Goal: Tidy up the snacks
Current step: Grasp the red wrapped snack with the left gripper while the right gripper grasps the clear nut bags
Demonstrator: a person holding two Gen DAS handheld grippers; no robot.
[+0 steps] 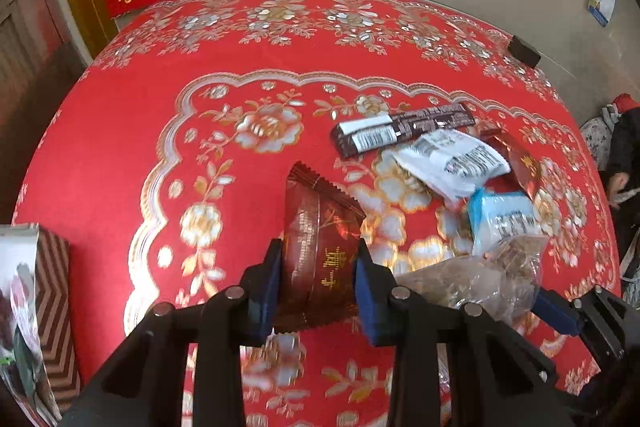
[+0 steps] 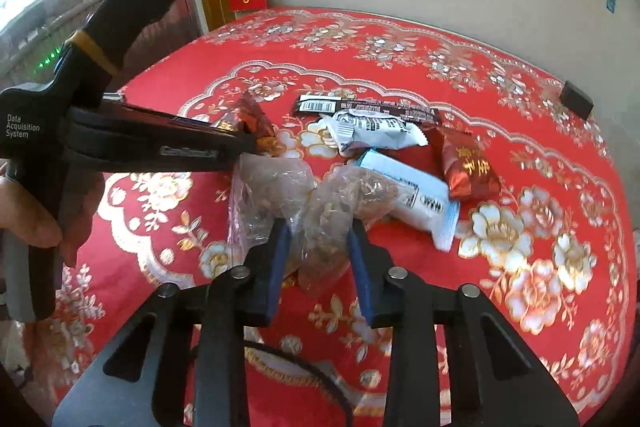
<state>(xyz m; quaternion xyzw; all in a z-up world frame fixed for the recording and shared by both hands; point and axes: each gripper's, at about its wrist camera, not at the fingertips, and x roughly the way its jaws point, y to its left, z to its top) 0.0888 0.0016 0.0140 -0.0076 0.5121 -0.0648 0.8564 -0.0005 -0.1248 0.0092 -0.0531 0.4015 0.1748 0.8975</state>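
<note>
The left gripper (image 1: 318, 259) pinches a dark red snack packet (image 1: 320, 227) between its two blue pads; the packet stands up from the pads, above the bench (image 1: 120, 131), which is covered with a red cloth with flowers. The right gripper (image 2: 320, 247) has its pads on both sides of a clear plastic bag (image 2: 336, 211) with brown pieces inside. The bag is squeezed narrow between them, so this gripper is closed on the bag.

The other snacks lie together on the bench just behind the bag: a long dark bar (image 2: 364, 107), a white packet (image 2: 376, 133) touching it, a light blue and white packet (image 2: 416, 199) beside the bag, and a second dark red packet (image 2: 468, 167) on the right. A small dark block (image 2: 576, 99) lies far back near the bench's edge. In the left wrist view a box with brown stripes (image 1: 52, 307) is at the left edge
</note>
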